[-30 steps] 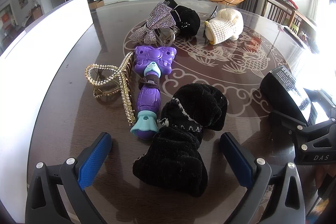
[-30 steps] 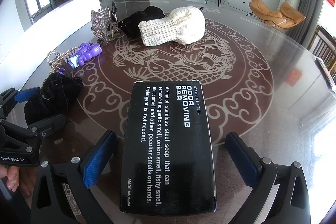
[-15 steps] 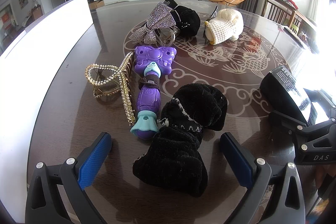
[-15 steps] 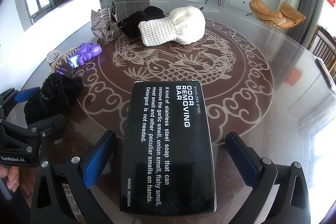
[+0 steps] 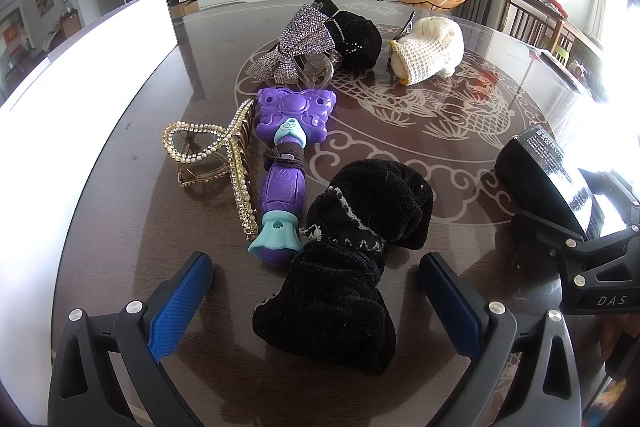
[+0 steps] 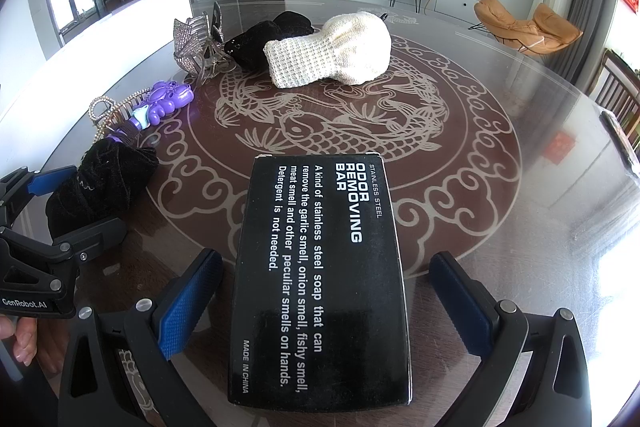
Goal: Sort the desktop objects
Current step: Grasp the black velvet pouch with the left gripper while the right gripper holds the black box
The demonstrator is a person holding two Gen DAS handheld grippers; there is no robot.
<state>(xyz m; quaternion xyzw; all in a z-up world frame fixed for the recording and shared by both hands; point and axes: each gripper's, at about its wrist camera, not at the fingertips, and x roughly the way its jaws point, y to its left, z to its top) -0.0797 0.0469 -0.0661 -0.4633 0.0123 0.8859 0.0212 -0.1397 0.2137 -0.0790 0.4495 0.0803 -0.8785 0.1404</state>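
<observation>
A: What is sitting nearest the left gripper [image 5: 316, 291]?

B: A black sock [image 5: 344, 255] is lying between its blue pads, which are standing wide apart and touching nothing. The sock is running from six o'clock up toward one o'clock in that view.

A: And the right gripper [image 6: 324, 303]?

B: It is spread just as wide, straddling a black box [image 6: 320, 275] of odor-removing soap. The box is lying flat on the table [image 6: 500, 211], with gaps showing on both sides, so nothing is being gripped.

A: What is waiting beyond the sock?

B: At eleven o'clock a purple toy wand [image 5: 286, 163] is lying right beside the sock, and a gold hair clip [image 5: 212, 155] is resting against the wand's left side. Farther off at twelve o'clock a silver bow clip [image 5: 298, 47] is leaning against a second black sock [image 5: 356, 37], and a cream sock [image 5: 428, 53] is sitting at one o'clock, near it.

A: So how much sorting is showing?

B: Very little, I would judge. Every item is still lying loose on the table, and no bin or tray is showing. A white panel [image 5: 80, 67] is standing along the left edge, but I cannot tell its purpose. Each gripper is looking lined up for a first pick.
</observation>
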